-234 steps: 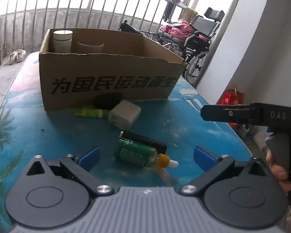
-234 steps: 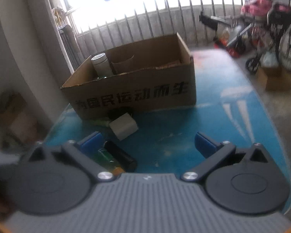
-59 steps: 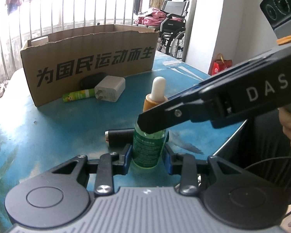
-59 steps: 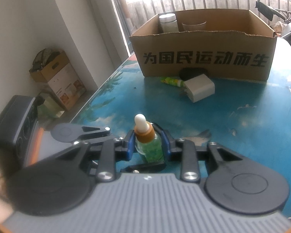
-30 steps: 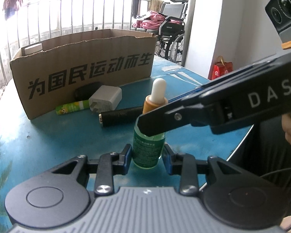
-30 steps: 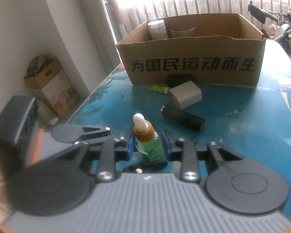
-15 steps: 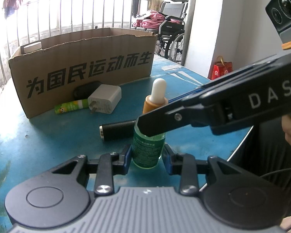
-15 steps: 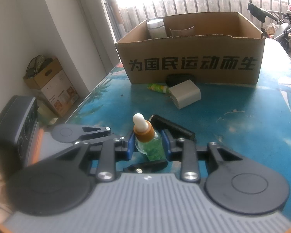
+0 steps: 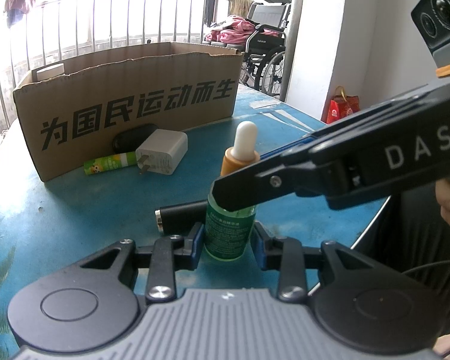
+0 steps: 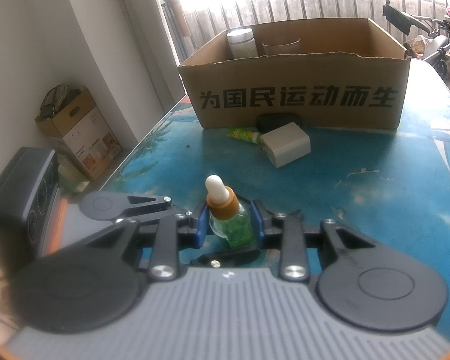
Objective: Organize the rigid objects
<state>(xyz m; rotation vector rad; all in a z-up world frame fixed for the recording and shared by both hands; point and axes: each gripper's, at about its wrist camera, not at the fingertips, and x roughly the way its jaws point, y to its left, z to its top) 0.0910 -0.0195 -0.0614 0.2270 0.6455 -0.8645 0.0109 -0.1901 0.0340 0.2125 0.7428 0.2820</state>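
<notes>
A green dropper bottle (image 9: pixel 229 231) with an orange collar and white bulb stands upright near the table's front edge. My left gripper (image 9: pixel 228 238) is shut on its lower body. My right gripper (image 10: pixel 228 222) is shut on its upper body, just under the collar (image 10: pixel 222 205); in the left wrist view it crosses from the right (image 9: pixel 285 180). A black cylinder (image 9: pixel 181 214) lies on the table just behind the bottle. The cardboard box (image 9: pixel 129 102) with black characters stands at the back; it also shows in the right wrist view (image 10: pixel 297 99).
A white charger (image 9: pixel 162 151), a green tube (image 9: pixel 109 163) and a black oval object (image 9: pixel 132 139) lie against the box front. A white jar (image 10: pixel 241 43) and a brown cup (image 10: pixel 280 46) stand inside the box. The blue table (image 10: pixel 375 186) ends at right near a wheelchair (image 9: pixel 264 51).
Both grippers stayed shut on the bottle. Over the last second the black cylinder shifted closer behind the bottle; the view of the box changed slightly.
</notes>
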